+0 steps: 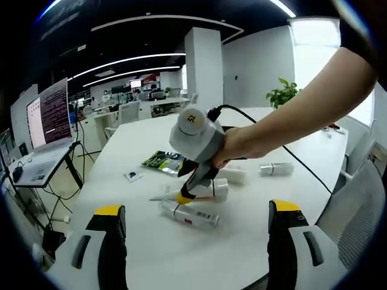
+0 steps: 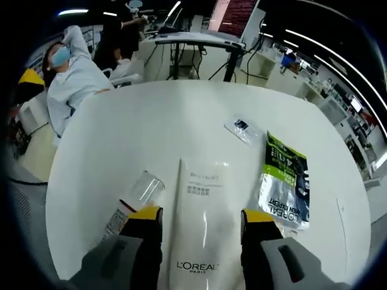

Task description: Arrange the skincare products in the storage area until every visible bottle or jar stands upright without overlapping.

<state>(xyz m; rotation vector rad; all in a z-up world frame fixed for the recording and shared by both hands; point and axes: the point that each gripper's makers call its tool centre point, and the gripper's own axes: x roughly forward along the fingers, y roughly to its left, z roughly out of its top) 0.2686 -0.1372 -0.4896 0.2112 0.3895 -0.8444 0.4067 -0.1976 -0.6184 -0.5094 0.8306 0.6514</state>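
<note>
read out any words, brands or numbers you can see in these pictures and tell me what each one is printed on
"L'OREAL PARIS": on the white tube lying between the jaws of the right tool.
"L'OREAL", partly cut off: on the green and black sachet beside it.
A single logo letter, possibly "R": on the round housing of the right tool, in the left gripper view.
Too small or blurred to read: the tube's upper print, the clear bottle's label, the laptop screen.

"L'ORÉAL PARIS" on white tube (image 2: pixel 199 232), "L'ORÉAL MEN EXPERT" on green sachet (image 2: pixel 284 181)
</note>
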